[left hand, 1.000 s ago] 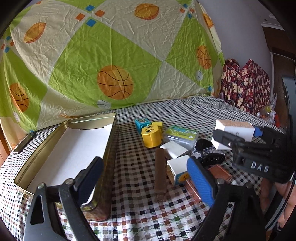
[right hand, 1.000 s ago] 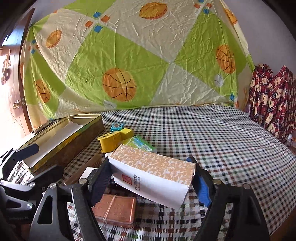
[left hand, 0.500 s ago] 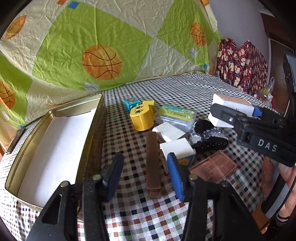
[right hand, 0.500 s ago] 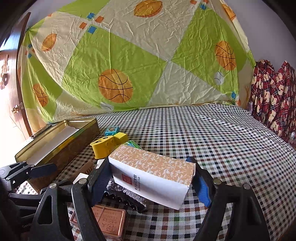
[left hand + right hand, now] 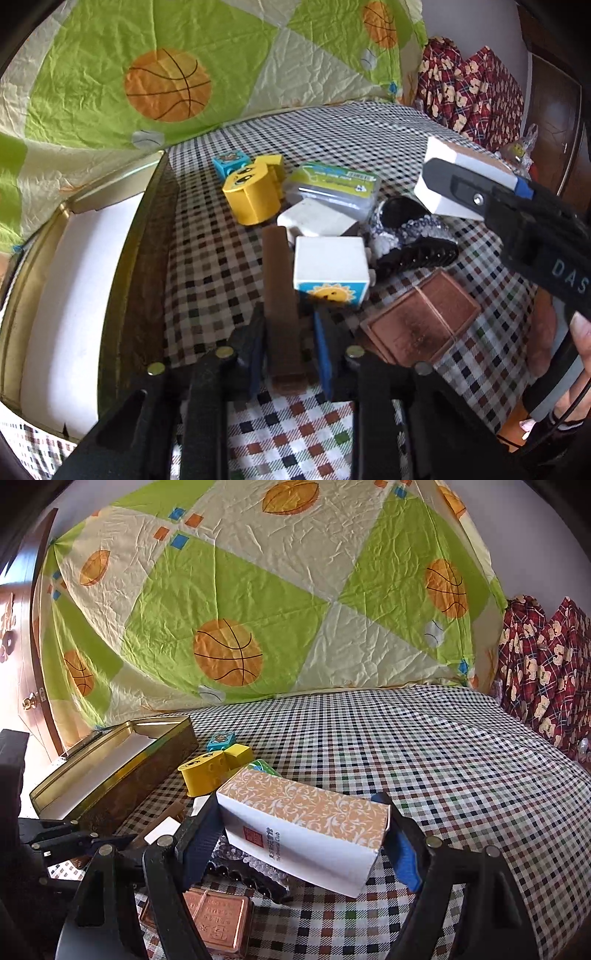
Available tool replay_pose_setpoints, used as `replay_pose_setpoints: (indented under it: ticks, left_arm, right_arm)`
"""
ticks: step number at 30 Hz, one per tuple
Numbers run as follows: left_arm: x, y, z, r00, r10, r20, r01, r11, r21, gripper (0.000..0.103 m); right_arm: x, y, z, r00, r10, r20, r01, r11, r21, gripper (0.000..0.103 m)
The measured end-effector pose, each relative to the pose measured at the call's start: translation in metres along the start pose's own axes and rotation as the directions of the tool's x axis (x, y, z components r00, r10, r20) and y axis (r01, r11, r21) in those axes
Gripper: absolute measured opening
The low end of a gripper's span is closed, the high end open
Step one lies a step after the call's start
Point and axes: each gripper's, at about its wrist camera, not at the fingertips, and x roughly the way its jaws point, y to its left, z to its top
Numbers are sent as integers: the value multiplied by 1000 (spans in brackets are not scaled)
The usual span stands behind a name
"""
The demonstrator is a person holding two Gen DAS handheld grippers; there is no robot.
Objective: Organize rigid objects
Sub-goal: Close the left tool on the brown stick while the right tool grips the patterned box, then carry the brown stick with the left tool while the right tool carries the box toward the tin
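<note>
Bright daylight fills both views, seemingly from the far left, where the door (image 5: 22, 686) washes out to near white. The white floor of the tin (image 5: 74, 280) glares, and soft shadows pool under the clutter on the checked cloth (image 5: 424, 746). Fisheye bending curves the edges, corners vignette black, and the nearest gripper parts look slightly soft.

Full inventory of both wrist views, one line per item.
tin box: 1, gold, open, left
brown bar: 1, between left fingers
yellow block: 1, behind bar
blue cube: 1, behind yellow block
sun cube: 1, white, right of bar
white block: 1, behind sun cube
green-label case: 1, clear
hair clip: 1, black, beaded
copper box: 1, right front
patterned box: 1, orange-white, in right gripper
tablecloth: 1, checked
left gripper: shut on bar
right gripper: gripping box
</note>
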Motion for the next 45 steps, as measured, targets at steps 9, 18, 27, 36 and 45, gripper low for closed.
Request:
replay_pose_setpoints:
  ticks: [9, 18, 27, 36, 45]
  left_arm:
    - [-14, 4, -4, 995, 7, 95, -5, 1000, -22, 14]
    - [-27, 10, -5, 982, 17, 188, -8, 999, -48, 14]
    - [-40, 11, -9, 958, 57, 279, -41, 997, -64, 14]
    - [-51, 10, -17, 928, 104, 357, -82, 994, -77, 14]
    - [-58, 9, -21, 904, 138, 405, -111, 990, -90, 14]
  right_arm:
    - [-4, 5, -2, 999, -19, 27, 20, 999, -32, 81]
    - [-8, 10, -2, 998, -36, 49, 38, 998, -53, 81]
    - [-12, 11, -4, 996, -34, 77, 38, 997, -62, 81]
    - [-17, 14, -6, 993, -33, 111, 42, 996, -73, 81]
    - [-22, 16, -8, 989, -37, 140, 49, 995, -82, 81]
